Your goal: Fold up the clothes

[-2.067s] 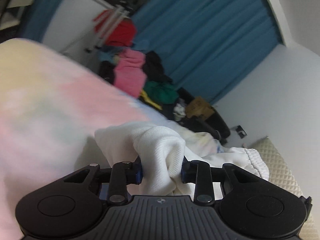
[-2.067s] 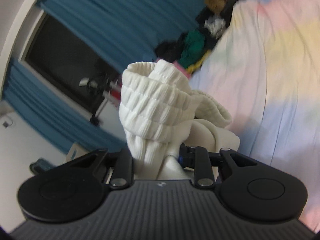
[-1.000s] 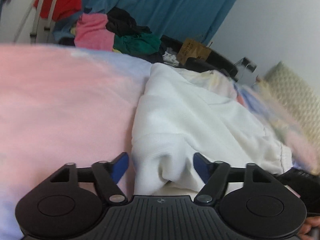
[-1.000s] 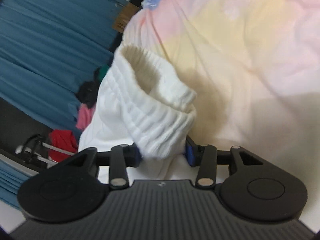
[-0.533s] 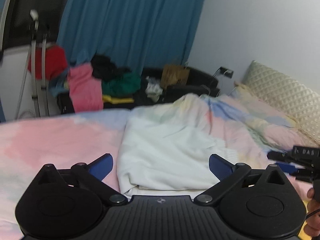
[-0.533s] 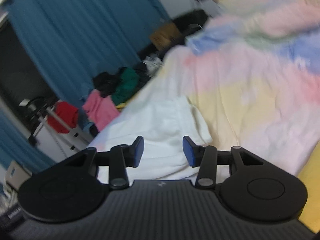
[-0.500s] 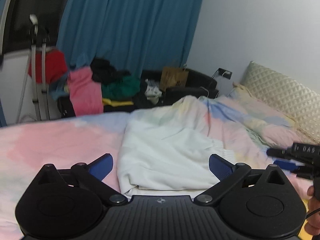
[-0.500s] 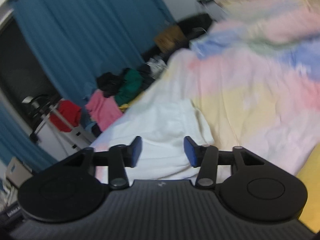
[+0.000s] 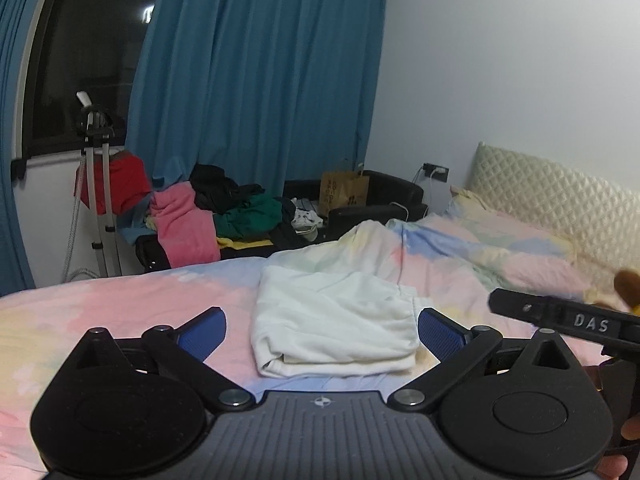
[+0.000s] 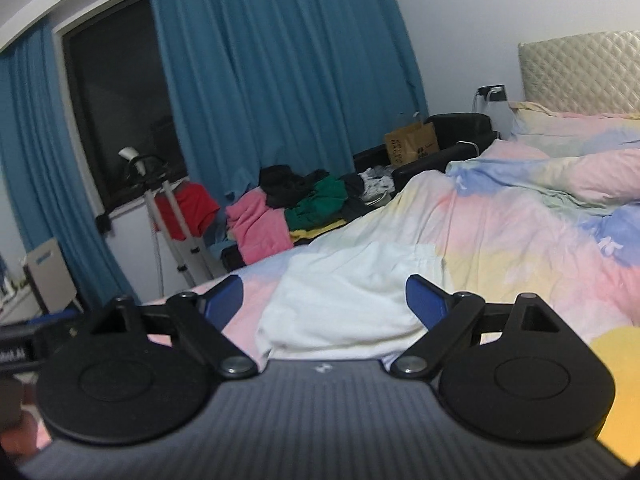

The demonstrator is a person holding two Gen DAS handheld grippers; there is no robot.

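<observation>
A white garment (image 9: 332, 320) lies folded in a flat rectangle on the pastel bedspread (image 9: 100, 312). It also shows in the right wrist view (image 10: 352, 296). My left gripper (image 9: 322, 330) is open and empty, held just short of the garment's near edge. My right gripper (image 10: 324, 300) is open and empty, raised over the garment's near side. Part of the right gripper's body (image 9: 568, 320) shows at the right edge of the left wrist view.
A pile of pink, green and black clothes (image 9: 224, 216) lies on a low black bench beyond the bed. A drying rack (image 9: 96, 200) with a red garment stands by the blue curtains (image 9: 256, 80). A quilted headboard (image 9: 560, 204) is at the right.
Both grippers let go of the white garment and opened wide. They pulled back and rose, and the garment now lies folded on the bed.
</observation>
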